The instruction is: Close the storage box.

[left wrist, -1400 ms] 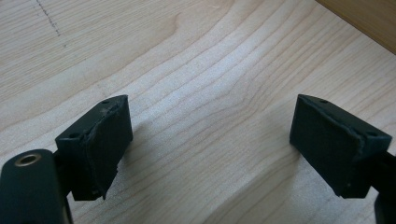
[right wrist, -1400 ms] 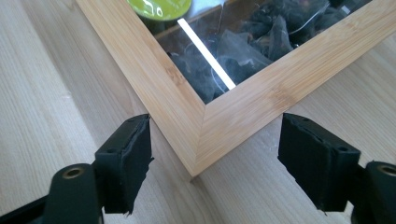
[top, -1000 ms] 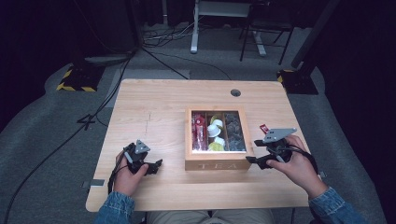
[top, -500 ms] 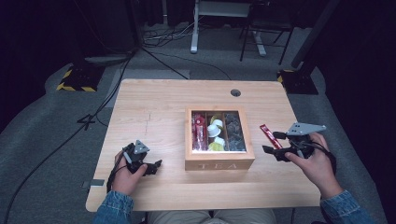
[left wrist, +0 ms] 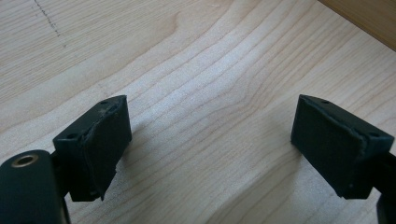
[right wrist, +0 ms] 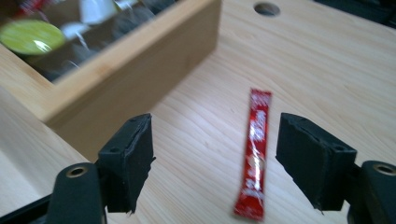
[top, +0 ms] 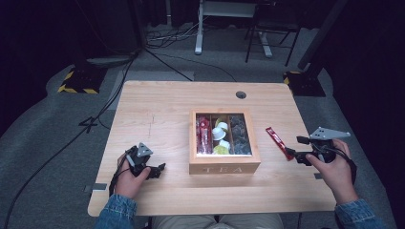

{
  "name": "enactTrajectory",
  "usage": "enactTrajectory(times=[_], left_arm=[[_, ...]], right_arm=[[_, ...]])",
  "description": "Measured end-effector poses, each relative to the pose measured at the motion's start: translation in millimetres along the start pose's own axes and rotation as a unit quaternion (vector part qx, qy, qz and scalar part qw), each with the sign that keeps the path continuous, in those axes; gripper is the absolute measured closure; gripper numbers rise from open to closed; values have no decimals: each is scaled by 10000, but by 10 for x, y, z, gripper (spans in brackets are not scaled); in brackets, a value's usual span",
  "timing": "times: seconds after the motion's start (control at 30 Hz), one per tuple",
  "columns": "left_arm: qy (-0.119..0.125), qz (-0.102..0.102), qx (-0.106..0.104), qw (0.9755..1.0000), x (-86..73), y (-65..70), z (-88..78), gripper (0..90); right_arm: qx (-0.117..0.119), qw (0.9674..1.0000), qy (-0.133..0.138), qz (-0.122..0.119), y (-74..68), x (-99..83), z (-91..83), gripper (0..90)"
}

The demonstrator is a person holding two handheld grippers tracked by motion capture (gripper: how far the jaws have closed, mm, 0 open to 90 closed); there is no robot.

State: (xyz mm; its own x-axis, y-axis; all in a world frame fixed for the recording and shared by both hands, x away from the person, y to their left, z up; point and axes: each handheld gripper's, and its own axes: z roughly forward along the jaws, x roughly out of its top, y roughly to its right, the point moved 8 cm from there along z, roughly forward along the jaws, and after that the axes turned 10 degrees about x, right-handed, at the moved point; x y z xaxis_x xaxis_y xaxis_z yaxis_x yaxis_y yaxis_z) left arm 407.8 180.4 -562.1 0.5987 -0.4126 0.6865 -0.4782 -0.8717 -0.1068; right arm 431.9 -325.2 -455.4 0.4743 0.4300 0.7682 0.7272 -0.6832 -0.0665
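Red sachet (right wrist: 252, 154) lies loose right of the tea box (top: 224, 167), unheld; right gripper (right wrist: 215, 163) gapes wide around it, left gripper (left wrist: 210, 144) wide, empty, lower left.

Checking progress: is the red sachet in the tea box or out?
Out: the red sachet lies flat on the table beside the wooden tea box.

The left gripper (left wrist: 210, 140) hung low over the table (left wrist: 201, 74), jaws wide apart, nothing between them but bare pale wood grain. One pad (left wrist: 100, 140) sat at the lower left, frayed along its edge, the other at the lower right. Beyond the gripper, a darker wooden edge (left wrist: 364, 21) cut across the top right corner.
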Motion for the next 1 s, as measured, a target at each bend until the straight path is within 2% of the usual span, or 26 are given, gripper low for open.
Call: enactTrajectory(times=[0.27,0.47,0.7,1.0], left_arm=[[2,-7,-6,10000,3,1,4,122],[-4,0,2,10000,4,-1,5,120],[-6,11,1,10000,7,-2,9,118],[-5,8,7,10000,11,-3,12,117]], right_arm=[[-234,9990,-178,322,215,-305,10,256],[-357,9973,-304,573,316,-568,61,235],[-369,9953,-315,838,352,-817,171,231],[-465,9946,-274,888,360,-952,272,218]])
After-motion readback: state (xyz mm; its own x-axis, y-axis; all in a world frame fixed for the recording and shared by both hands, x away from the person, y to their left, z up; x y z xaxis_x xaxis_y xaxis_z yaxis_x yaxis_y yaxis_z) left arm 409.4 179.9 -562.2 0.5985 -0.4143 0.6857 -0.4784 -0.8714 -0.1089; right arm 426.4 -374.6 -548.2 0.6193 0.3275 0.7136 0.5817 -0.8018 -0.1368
